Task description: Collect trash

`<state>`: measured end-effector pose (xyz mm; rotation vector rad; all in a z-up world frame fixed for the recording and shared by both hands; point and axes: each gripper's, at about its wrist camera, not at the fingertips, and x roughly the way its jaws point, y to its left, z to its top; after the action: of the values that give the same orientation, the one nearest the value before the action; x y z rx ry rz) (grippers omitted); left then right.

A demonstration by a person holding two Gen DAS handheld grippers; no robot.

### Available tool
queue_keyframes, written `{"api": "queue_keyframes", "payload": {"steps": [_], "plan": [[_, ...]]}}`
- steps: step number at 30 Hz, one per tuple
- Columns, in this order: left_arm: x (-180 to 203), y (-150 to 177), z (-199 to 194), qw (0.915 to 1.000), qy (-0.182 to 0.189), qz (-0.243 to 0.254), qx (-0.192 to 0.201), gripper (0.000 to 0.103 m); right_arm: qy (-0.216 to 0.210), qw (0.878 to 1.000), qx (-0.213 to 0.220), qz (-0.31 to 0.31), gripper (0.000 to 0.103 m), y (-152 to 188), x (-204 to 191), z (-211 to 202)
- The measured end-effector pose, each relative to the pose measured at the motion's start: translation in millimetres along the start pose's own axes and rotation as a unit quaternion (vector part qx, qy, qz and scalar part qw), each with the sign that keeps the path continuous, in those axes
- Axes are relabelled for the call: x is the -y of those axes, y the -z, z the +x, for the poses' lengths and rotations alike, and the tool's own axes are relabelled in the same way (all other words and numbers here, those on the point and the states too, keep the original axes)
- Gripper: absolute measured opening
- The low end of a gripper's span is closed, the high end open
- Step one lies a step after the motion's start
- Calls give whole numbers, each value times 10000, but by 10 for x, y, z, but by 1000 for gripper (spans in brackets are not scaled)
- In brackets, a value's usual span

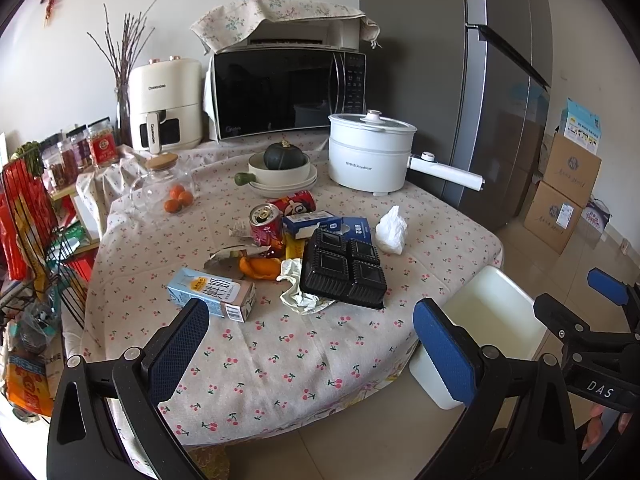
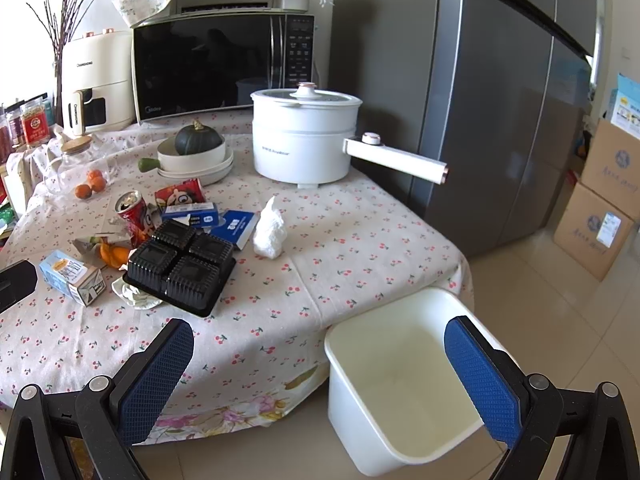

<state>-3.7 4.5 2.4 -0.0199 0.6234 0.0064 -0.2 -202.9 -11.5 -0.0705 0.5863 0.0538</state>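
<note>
Both tools hang back from the surface, short of its near edge, and neither has anything in it. The left hand-held gripper is spread wide, with only cherry-print cloth between its pads. The right hand-held gripper is equally wide and empty, and it sits over the gap between the surface and the bin.

The trash lies in a loose heap left of centre on the surface. A carton lies nearest the left tool, and a black tray rests partly on a crumpled wrapper. Behind them are orange peel, two cans, blue boxes, and a tissue wad to the right, standing apart. The white bin stands on the floor at the near right corner, open and apparently empty.

The step in hand looks like the first pick. The carton is probably the best start for the left tool: it is nearest, rigid, and clear of the heap on its near side. Close across its narrow faces, not its length. The tissue suits the right tool, since it is isolated and closest to the bin side.

Leave the tray until the wrapper under it is dealt with, or lift it level so nothing slides off. Treat the upright can as possibly holding liquid. The pot, the bowls and the glass jar are likely not trash, so keep clear of them.
</note>
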Motion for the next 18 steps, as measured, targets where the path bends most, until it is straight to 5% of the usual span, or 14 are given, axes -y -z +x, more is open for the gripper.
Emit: {"api": "queue_keyframes", "payload": {"steps": [18], "plan": [[-8,18,15,10000,-18,16,2,103,132,9999,35,27,103,-13,64,-23]]}}
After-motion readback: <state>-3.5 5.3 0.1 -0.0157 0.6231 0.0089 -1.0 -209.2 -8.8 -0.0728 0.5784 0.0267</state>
